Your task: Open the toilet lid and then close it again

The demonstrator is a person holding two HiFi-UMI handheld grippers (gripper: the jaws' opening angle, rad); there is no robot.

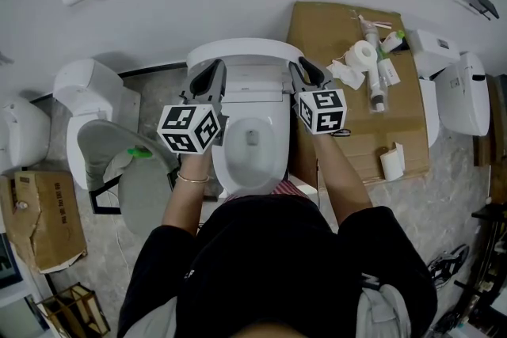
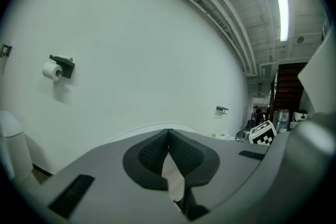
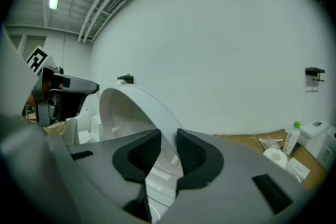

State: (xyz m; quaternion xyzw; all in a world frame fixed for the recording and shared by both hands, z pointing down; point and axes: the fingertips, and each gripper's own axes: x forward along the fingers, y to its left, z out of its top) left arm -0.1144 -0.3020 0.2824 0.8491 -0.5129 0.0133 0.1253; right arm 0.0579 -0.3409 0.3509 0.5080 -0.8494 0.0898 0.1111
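The white toilet stands in the middle with its lid raised and leaning toward the wall. My left gripper is at the lid's left edge. In the left gripper view its pads meet at the tips, and the lid's rim arcs just behind them. My right gripper is at the lid's right edge. In the right gripper view the curved lid runs down between the pads of the right gripper, which grip its edge.
A cardboard box with bottles and a paper roll stands right of the toilet. Other toilets stand at the left and right. A grey seat and another carton lie at the left.
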